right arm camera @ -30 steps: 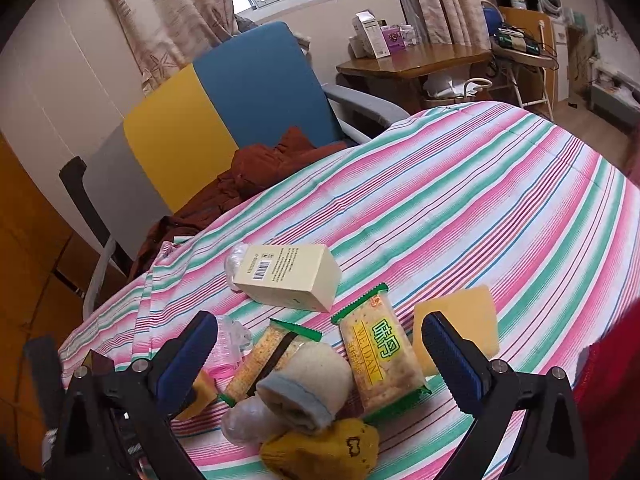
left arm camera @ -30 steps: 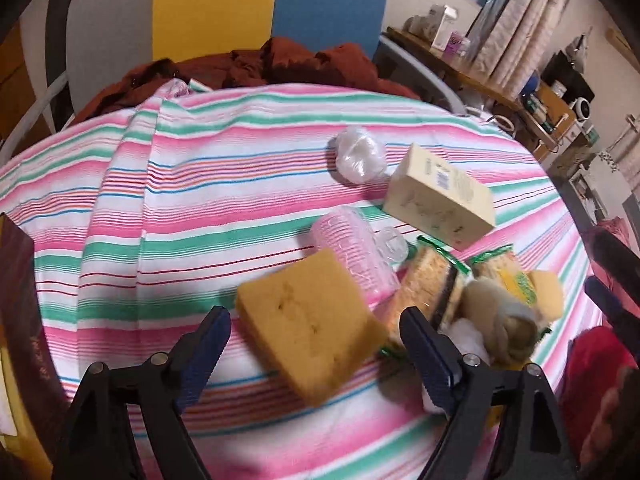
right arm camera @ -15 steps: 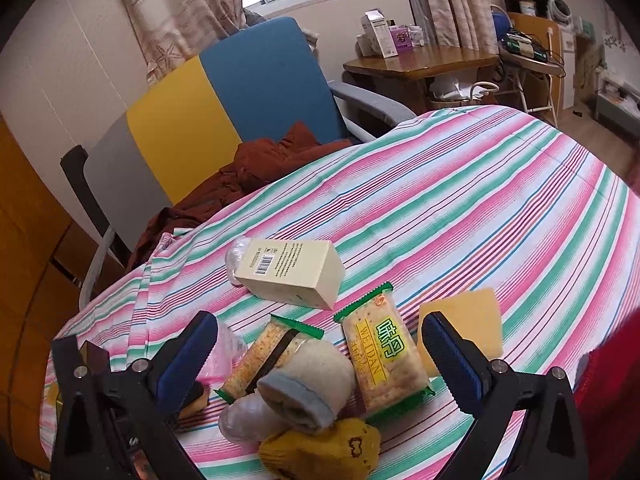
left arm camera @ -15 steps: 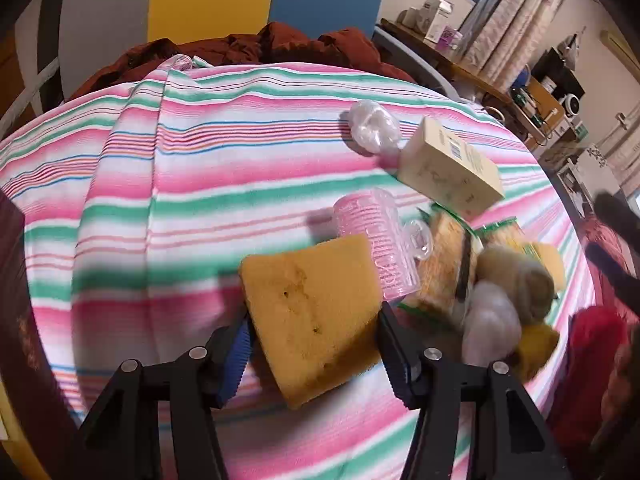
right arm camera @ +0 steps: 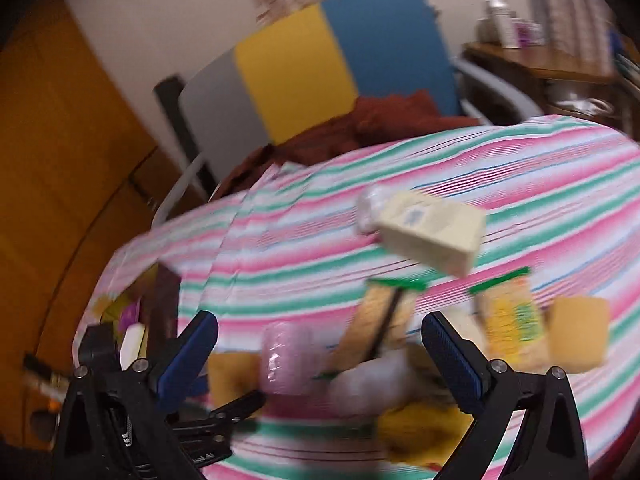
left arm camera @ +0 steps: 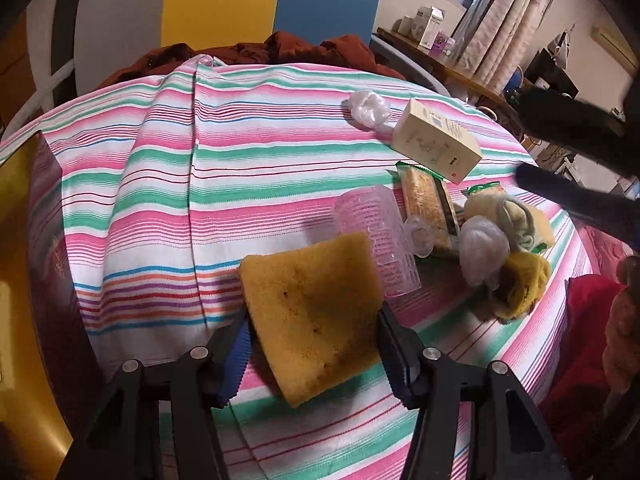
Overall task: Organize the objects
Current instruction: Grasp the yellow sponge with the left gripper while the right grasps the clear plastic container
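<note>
My left gripper is shut on a yellow sponge and holds it over the striped tablecloth. To its right lie a clear pink cup on its side, a cracker pack, a cream box, rolled socks and plastic wads. My right gripper is open and empty, hovering over the same pile: the pink cup, cracker packs, the cream box and a second yellow sponge. The right wrist view is blurred.
A dark box with a gold side stands at the table's left edge. A chair with grey, yellow and blue panels and brown cloth sits behind the table. A wooden desk stands at the far right.
My left gripper closed on the yellow sponge and lifted it slightly. My right gripper swung left and lower over the pile, blurring its view.
</note>
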Motion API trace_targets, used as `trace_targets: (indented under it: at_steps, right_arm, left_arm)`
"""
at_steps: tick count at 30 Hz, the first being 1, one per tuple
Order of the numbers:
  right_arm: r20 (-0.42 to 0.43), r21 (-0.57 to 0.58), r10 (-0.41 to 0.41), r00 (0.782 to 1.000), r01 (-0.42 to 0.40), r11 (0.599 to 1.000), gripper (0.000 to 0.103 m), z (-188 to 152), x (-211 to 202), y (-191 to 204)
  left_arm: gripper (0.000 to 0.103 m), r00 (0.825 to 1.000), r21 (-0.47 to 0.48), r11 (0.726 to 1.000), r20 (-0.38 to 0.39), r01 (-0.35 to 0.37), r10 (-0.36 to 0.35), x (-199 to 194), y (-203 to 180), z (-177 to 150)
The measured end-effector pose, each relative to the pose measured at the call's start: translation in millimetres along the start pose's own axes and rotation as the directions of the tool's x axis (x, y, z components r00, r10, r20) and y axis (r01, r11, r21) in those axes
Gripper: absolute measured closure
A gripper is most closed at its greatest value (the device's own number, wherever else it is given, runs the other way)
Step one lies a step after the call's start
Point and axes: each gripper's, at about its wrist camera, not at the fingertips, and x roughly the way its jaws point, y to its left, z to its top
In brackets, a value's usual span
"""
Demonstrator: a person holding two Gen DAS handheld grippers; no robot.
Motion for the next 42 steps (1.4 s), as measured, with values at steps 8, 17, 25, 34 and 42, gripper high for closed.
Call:
trace_targets:
  at_steps: [8,17,25,34,42]
  right_arm:
    - [-0.195,-0.001,0.043,0.98,-0.044,0.999,0.015,-11,64,22]
    - [-0.322,-0.1,-0.03,0.946,-0.003,0.995,0.031,-27,103,29]
    - [-0.307,-0.107,-0.06,0.95,0.028,0.994,0.046,-23,100,20]
    - [-0.262,0.024,-0.051,0.964,0.059,0.998,0.046,-11,91,-7]
    - [-0.169,0.016,0.094,0.981,-0.092,0.996,0.046,-4,71,15]
  left_arm:
    - [0.045,0.998,0.035,0.999,0.058,-0.01,0.008,-4,-2,-11]
    - [0.045,0.996,0.056,0.998,0.089,-0.01,0.005,-3,-2,-18]
    - [0.05,0.996,0.073,0.997,0.087,-0.001,-0.006,-6,-1,-20]
    - [0.051,0.997,0.082,0.996,0.078,-0.017,0.011,-14,-4,-30]
    - [0.051,0.991,0.125,0.992,0.13,-0.015,-0.001,-50,-14,-35]
